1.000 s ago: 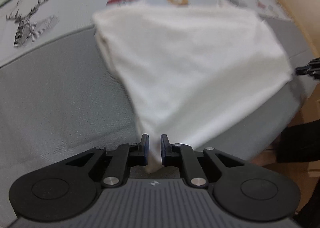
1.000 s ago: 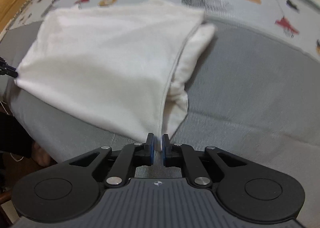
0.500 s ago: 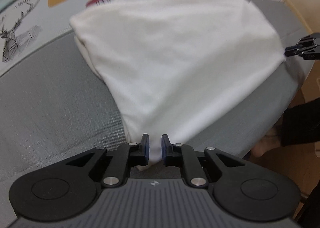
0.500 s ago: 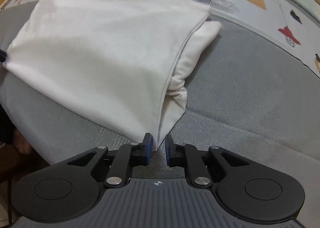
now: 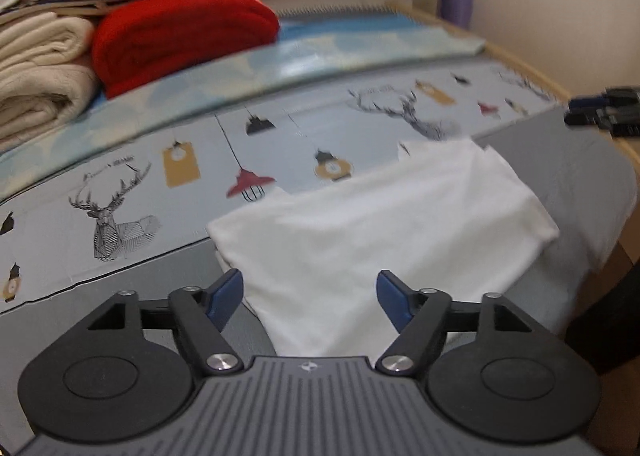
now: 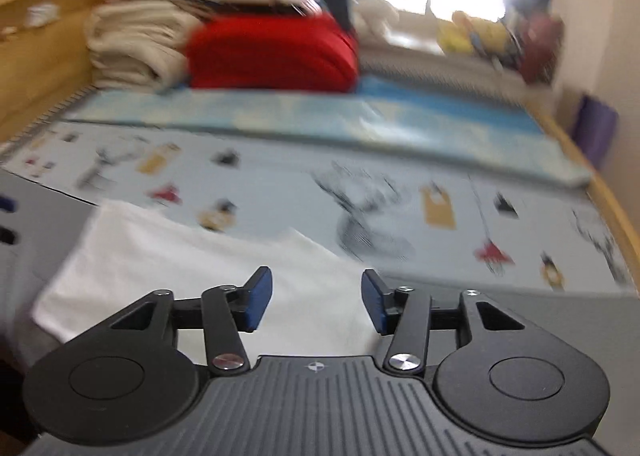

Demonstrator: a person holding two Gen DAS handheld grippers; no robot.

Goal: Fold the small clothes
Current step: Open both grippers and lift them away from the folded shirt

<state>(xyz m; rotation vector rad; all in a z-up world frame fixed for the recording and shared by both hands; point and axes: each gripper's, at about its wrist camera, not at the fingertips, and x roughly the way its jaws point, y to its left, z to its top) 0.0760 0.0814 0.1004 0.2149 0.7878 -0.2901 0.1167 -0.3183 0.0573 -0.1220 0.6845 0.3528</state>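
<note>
A folded white garment [image 5: 380, 228] lies flat on the grey mat [image 5: 120, 288], its far edge over the printed sheet. In the left wrist view my left gripper [image 5: 310, 294] hovers above the garment's near corner, its jaws opening wide, nothing pressed between the blue pads. In the right wrist view the same white garment [image 6: 180, 256] lies below my right gripper [image 6: 316, 300], whose jaws are also opening and hold nothing. The right gripper's black fingers [image 5: 604, 112] show at the right edge of the left wrist view.
A red folded blanket [image 5: 180, 32] and cream folded towels [image 5: 36, 68] are stacked at the back of the bed. The deer-and-lamp printed sheet [image 5: 280, 148] lies beyond the garment. A wooden bed frame [image 6: 36, 68] runs along the side; a purple object [image 5: 456, 4] stands by the wall.
Both grippers have let go of the white garment's corners, opened, and risen, tilting up so the back of the bed is in view. The garment has dropped flat on the mat.
</note>
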